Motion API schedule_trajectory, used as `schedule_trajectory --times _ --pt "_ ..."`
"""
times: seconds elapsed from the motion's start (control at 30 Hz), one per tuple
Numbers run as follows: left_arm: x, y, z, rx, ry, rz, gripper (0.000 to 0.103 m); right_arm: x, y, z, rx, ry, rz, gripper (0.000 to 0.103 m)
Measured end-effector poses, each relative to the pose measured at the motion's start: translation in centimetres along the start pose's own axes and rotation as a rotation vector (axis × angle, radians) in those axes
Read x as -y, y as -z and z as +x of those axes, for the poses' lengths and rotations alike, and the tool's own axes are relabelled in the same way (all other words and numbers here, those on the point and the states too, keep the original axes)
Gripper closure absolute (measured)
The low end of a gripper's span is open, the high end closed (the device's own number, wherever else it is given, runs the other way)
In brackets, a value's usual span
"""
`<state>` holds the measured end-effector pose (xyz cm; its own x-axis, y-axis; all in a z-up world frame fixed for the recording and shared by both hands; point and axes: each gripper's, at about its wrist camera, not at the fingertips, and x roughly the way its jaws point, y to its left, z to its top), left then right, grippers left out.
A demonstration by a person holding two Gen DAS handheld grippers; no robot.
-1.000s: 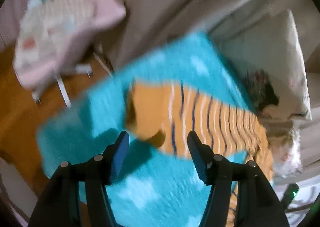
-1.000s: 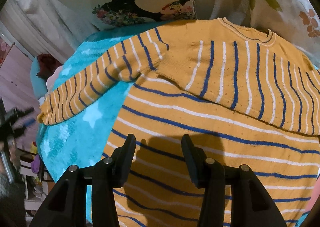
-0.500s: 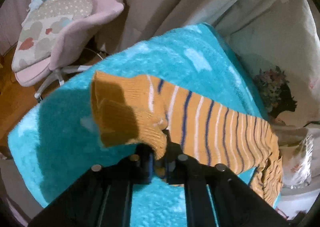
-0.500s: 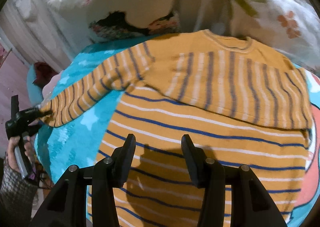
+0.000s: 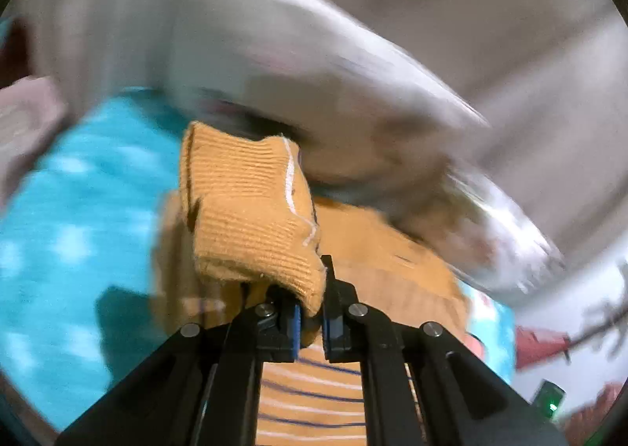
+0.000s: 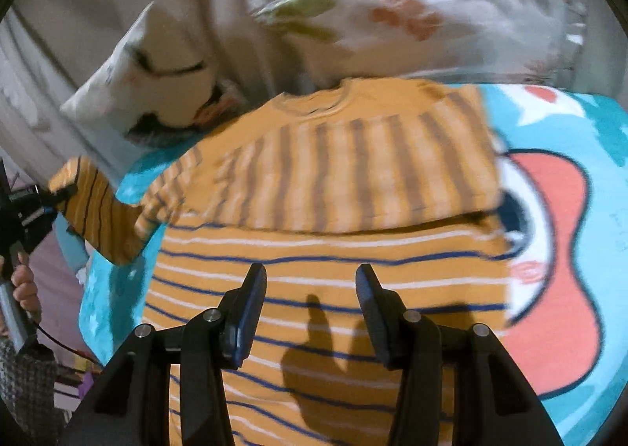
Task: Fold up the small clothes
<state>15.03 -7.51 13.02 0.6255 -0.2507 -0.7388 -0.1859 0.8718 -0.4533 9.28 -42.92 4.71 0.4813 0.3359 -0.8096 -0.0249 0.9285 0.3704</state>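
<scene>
An orange sweater with blue and white stripes lies flat on a turquoise blanket, one sleeve folded across its chest. My left gripper is shut on the cuff of the other sleeve and holds it lifted; in the right wrist view that gripper is at the far left with the sleeve hanging from it. My right gripper is open and empty, just above the sweater's lower body.
Two floral pillows and a beige sheet lie behind the sweater. The blanket has a red and white cartoon print on the right. The left wrist view is blurred by motion.
My left gripper closed on the sleeve cuff, lifted it off the blanket and is swinging it in toward the sweater's body. My right gripper has stayed open above the lower body.
</scene>
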Motion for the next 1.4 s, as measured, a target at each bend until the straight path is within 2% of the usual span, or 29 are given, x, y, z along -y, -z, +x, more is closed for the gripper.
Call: schedule_trajectory --times 0.03,0.13,0.2,0.3,0.37,0.4,0.47,0.53,0.6,0.67,0.73,0.87,0.9,1.0,1.07,1.1,1.13,1.17,1.23,1.3,1.4 --pt "3.6 0.8 2.1 -0.032 0.040 0.033 0.096 1.1 -0.3 -0.4 0.006 0.000 0.012 0.051" --pt "10.6 3.0 7.7 -0.116 0.117 0.091 0.096 5.4 -1.2 -2.0 0.019 0.016 0.053 0.051" --pt "14.4 5.0 11.9 -0.181 0.128 0.121 0.096 8.1 -1.5 -3.0 0.022 0.032 0.080 0.051" --pt "18.1 8.1 17.0 -0.273 0.132 0.167 0.096 12.0 -1.7 -4.3 0.018 0.060 0.113 0.051" --pt "19.7 10.3 20.5 -0.334 0.079 0.210 0.093 13.9 -1.6 -4.8 0.012 0.077 0.123 0.051" --pt "20.0 11.2 21.8 -0.362 0.056 0.214 0.090 14.6 -1.6 -5.1 0.011 0.080 0.128 0.051" --pt "19.7 12.0 22.3 -0.406 0.087 0.172 0.080 16.1 -1.8 -5.4 0.011 0.085 0.141 0.051" --pt "19.4 12.1 21.5 -0.425 0.146 0.135 0.052 17.1 -2.1 -5.4 0.017 0.073 0.152 0.051" --pt "18.8 11.9 19.0 -0.387 0.152 0.140 0.045 17.5 -2.7 -5.3 0.018 0.046 0.155 0.051" --pt "18.1 11.7 16.8 -0.358 0.128 0.152 0.043 17.1 -3.6 -4.6 0.020 0.015 0.140 0.051" --pt "16.7 11.5 14.6 -0.324 0.071 0.149 0.039 16.0 -4.9 -3.6 0.023 -0.041 0.107 0.051" --pt "12.1 11.7 9.7 -0.242 -0.131 0.132 0.039 13.2 -7.1 -0.6 0.016 -0.157 0.039 0.051" --pt "10.6 11.8 8.3 -0.220 -0.190 0.110 0.039 12.6 -7.6 0.6 0.008 -0.167 0.026 0.051" --pt "7.1 12.5 5.0 -0.179 -0.303 0.039 0.039 11.3 -8.9 4.5 -0.034 -0.161 0.022 0.051" --pt "5.0 12.9 3.2 -0.155 -0.356 -0.005 0.039 10.5 -9.5 6.7 -0.055 -0.148 0.011 0.051" --pt "3.9 13.1 2.3 -0.142 -0.386 -0.025 0.039 9.9 -9.7 7.5 -0.061 -0.141 -0.009 0.056" --pt "3.4 13.3 1.9 -0.138 -0.400 -0.034 0.039 9.1 -9.7 8.3 -0.075 -0.130 -0.054 0.070" --pt "2.5 13.5 1.4 -0.133 -0.421 -0.050 0.039 8.6 -9.7 8.8 -0.089 -0.112 -0.090 0.096" --pt "1.0 13.7 0.6 -0.123 -0.436 -0.074 0.039 8.9 -9.6 9.1 -0.095 -0.049 -0.109 0.096" --pt "-0.6 13.6 0.1 -0.112 -0.450 -0.086 0.039 10.3 -9.6 9.4 -0.094 0.026 -0.071 0.096" --pt "-2.2 13.3 0.8 -0.113 -0.445 -0.070 0.039 11.7 -9.7 8.5 -0.091 0.035 -0.003 0.095"
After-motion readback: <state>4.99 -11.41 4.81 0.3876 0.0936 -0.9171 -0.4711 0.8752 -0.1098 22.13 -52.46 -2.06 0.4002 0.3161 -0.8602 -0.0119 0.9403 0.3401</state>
